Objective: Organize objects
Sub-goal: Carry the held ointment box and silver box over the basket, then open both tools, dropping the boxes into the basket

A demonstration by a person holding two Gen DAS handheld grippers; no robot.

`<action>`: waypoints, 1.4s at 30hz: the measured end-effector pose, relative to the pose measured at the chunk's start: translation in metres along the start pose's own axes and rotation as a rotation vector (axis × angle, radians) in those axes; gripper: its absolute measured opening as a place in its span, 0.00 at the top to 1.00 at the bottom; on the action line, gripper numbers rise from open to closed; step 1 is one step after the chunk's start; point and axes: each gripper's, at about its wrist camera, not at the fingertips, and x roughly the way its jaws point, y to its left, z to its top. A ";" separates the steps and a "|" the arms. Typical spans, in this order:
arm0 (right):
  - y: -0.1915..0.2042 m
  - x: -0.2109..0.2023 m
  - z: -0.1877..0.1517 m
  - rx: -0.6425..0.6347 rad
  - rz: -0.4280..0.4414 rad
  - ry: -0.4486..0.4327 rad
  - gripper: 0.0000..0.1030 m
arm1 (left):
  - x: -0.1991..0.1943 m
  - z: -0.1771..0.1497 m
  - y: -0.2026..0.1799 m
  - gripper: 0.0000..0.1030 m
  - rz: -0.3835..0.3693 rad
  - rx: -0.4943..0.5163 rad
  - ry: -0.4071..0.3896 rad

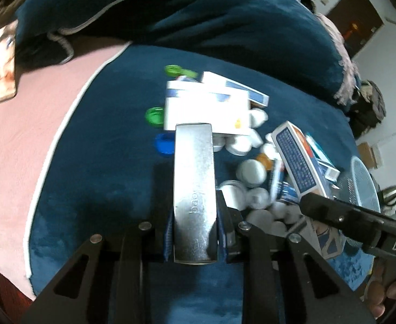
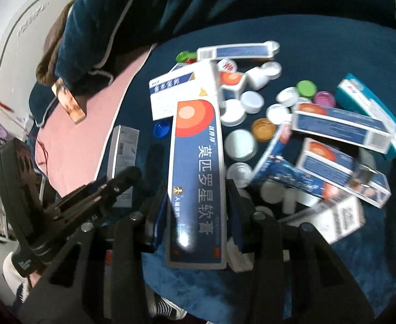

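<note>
While each gripper carries one item, you keep both boxes clear of the pile (image 2: 265, 113): your left gripper (image 1: 194, 232) is clamped on the silver box (image 1: 194, 178), your right gripper (image 2: 195, 205) on the blue box (image 2: 195, 178), ready for sorting.

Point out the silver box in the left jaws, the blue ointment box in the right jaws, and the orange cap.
silver box (image 1: 194, 189), left wrist view, middle of its top face.
blue ointment box (image 2: 196, 178), right wrist view, printed front face.
orange cap (image 2: 263, 129), right wrist view, its centre.
</note>
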 end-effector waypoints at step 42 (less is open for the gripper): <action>-0.277 -0.201 -0.087 0.648 -0.387 -0.348 0.15 | 0.033 -0.058 -0.340 0.01 -0.336 0.473 0.055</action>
